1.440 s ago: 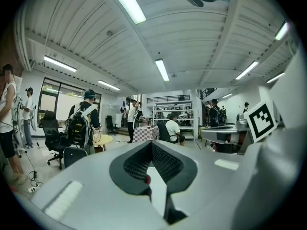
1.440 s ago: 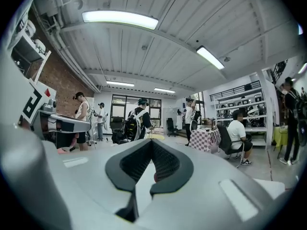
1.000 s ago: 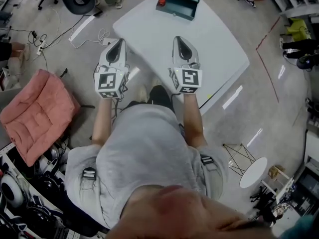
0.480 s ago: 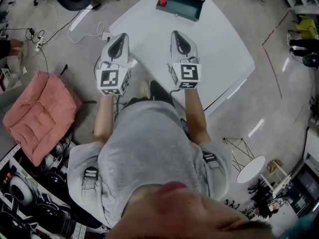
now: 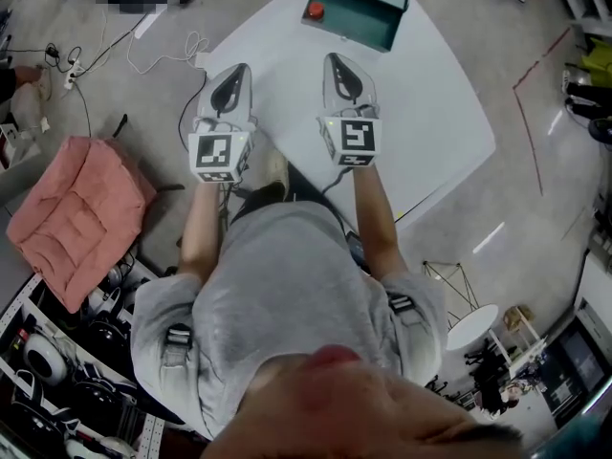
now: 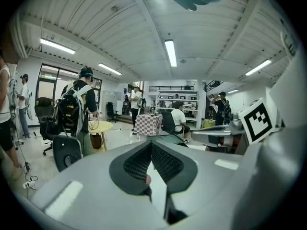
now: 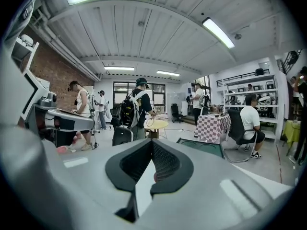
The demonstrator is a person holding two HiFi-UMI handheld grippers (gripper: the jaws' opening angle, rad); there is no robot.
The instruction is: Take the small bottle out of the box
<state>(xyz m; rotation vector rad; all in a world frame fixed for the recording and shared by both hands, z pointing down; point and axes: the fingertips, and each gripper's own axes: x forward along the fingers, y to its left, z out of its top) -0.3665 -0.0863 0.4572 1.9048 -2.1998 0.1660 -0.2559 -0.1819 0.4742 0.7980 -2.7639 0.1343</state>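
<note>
1. Position: the operator stands at the 6 o'clock edge of the white table, both grippers held level over its near half, and both well apart from the box.
2. Left gripper: jaws brought fully together, with nothing between them.
3. Right gripper: jaws likewise pressed together and empty.
4. Task item: the green box sits at the table's 12 o'clock end. A small red-topped object shows at the box's 9 o'clock end. It may be the bottle's cap, but this cannot be confirmed from here.
5. Progress: in my judgement nothing has been completed. The box is untouched and no bottle has been lifted out.
6. Outstanding: reach to 12 o'clock, open a jaw pair, grip the bottle and withdraw it clear of the box.
</note>
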